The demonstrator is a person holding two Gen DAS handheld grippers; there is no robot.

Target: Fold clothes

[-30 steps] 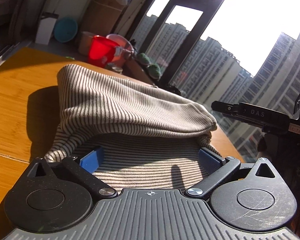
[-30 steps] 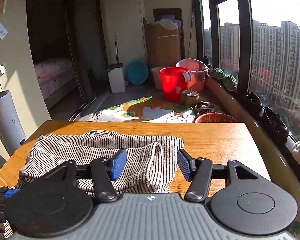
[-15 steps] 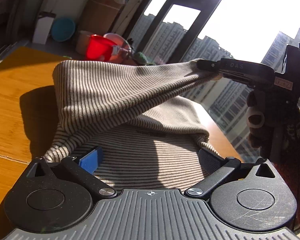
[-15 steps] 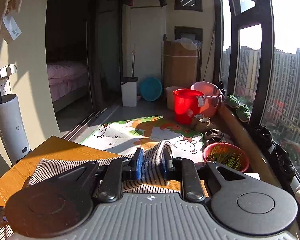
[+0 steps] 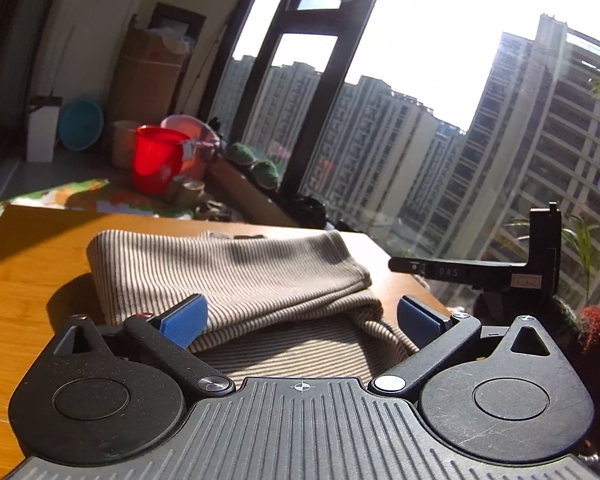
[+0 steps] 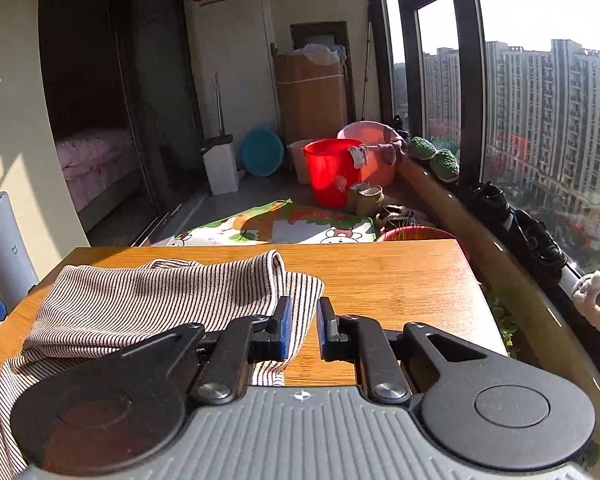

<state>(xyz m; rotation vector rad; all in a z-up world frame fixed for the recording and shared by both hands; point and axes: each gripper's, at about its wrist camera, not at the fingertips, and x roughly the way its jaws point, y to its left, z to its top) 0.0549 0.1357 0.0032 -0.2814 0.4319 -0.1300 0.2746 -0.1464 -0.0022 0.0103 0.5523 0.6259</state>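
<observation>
Lying folded on the orange wooden tabletop [image 6: 380,280], low in both frames, the brown-and-white striped soft cloth [image 6: 148,300] looks freshly doubled. Right tool [image 6: 302,330] just opened, empty; left tool [image 5: 300,316] gapes apart. Next: grab another edge.

1. The right gripper [image 6: 303,330] sits low at the near edge of the table [image 6: 400,276]. Its jaws have just been opening; a narrow gap separates the blue pads [image 6: 286,328].
2. The striped garment [image 6: 148,300] lies folded on the left half of the table. Its right edge lies under and between the pads, unclamped.
3. The right half of the table is bare wood.
4. Beyond the far edge: a play mat [image 6: 284,230], a red bucket [image 6: 332,172], a cardboard box [image 6: 312,96].
5. Windows run along the right.
</observation>
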